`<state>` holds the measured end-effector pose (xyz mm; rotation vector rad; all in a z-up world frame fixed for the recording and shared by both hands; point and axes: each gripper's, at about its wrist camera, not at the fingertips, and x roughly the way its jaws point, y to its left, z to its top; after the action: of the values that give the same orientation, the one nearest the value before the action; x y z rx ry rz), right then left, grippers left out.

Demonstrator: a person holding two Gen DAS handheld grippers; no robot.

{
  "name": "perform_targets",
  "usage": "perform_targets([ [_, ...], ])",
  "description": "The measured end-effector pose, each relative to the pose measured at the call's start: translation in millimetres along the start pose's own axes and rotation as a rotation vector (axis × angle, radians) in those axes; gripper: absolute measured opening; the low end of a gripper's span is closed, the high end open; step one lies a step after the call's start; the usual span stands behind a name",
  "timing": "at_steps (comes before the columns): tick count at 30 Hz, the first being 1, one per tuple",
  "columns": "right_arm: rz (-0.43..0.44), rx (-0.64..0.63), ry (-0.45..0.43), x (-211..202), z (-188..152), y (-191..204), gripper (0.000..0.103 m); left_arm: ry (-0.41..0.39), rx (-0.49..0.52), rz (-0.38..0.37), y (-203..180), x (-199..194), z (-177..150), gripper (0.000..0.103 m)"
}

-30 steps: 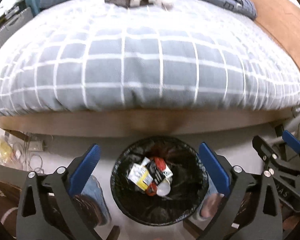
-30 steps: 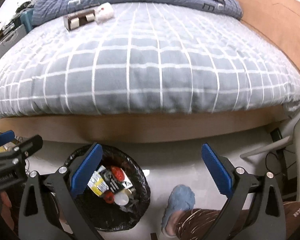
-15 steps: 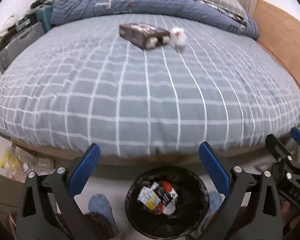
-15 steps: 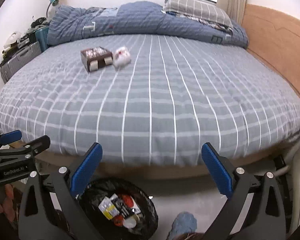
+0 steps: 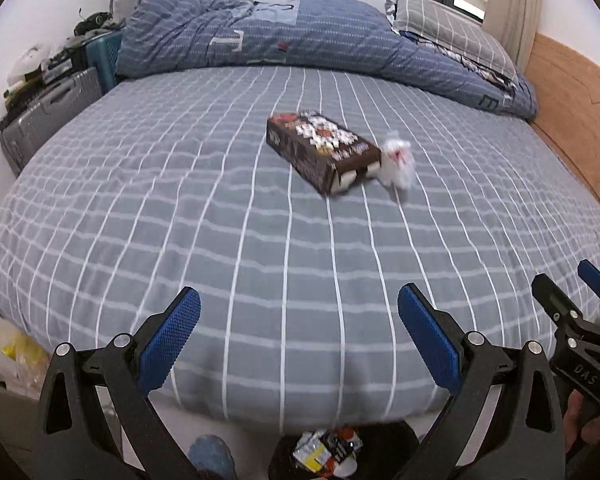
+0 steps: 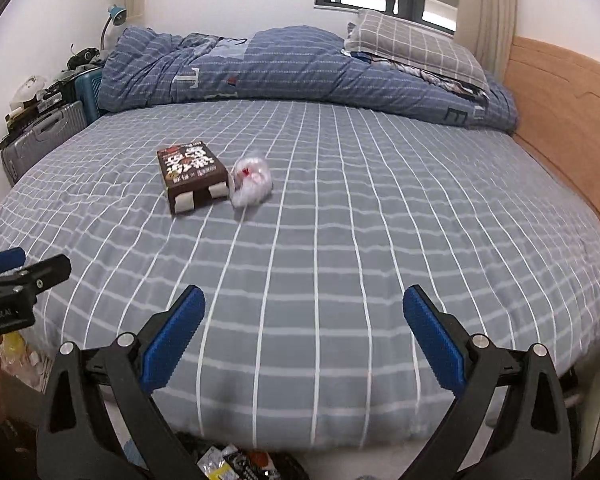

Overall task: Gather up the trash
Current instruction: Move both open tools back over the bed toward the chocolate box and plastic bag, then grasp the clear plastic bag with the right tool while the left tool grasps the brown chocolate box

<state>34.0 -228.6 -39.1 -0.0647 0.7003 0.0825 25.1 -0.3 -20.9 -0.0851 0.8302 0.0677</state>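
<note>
A dark brown snack box (image 5: 322, 151) lies on the grey checked bed, with a crumpled clear plastic wrapper (image 5: 396, 160) touching its right end. Both also show in the right wrist view: the box (image 6: 194, 178) and the wrapper (image 6: 252, 180). My left gripper (image 5: 298, 340) is open and empty, over the bed's near edge. My right gripper (image 6: 302, 340) is open and empty, likewise well short of the trash. The black trash bin (image 5: 332, 454) with wrappers inside stands on the floor below the bed edge; its contents also show in the right wrist view (image 6: 236, 464).
A rumpled blue duvet (image 6: 280, 68) and a grey pillow (image 6: 412, 48) lie at the head of the bed. A grey suitcase (image 6: 36, 140) and clutter stand at the left. A wooden bed side panel (image 6: 564, 120) runs along the right. The left gripper's body shows at the left edge of the right wrist view (image 6: 16, 292).
Both grippers have risen from the bin near the floor and tilted up toward the bed. The bin has dropped to the bottom edge; the box and wrapper look larger and closer.
</note>
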Motion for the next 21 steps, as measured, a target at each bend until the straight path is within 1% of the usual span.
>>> perform_targets([
  [9,0.033,-0.025,-0.003,63,50,7,0.095,-0.011,0.015,0.020,4,42,53,0.097],
  [18,0.096,-0.022,0.032,139,93,9,0.095,0.000,0.005,0.030,15,87,96,0.097],
  [21,0.126,-0.014,0.059,165,104,11,0.092,0.004,0.011,0.035,17,99,105,0.097],
])
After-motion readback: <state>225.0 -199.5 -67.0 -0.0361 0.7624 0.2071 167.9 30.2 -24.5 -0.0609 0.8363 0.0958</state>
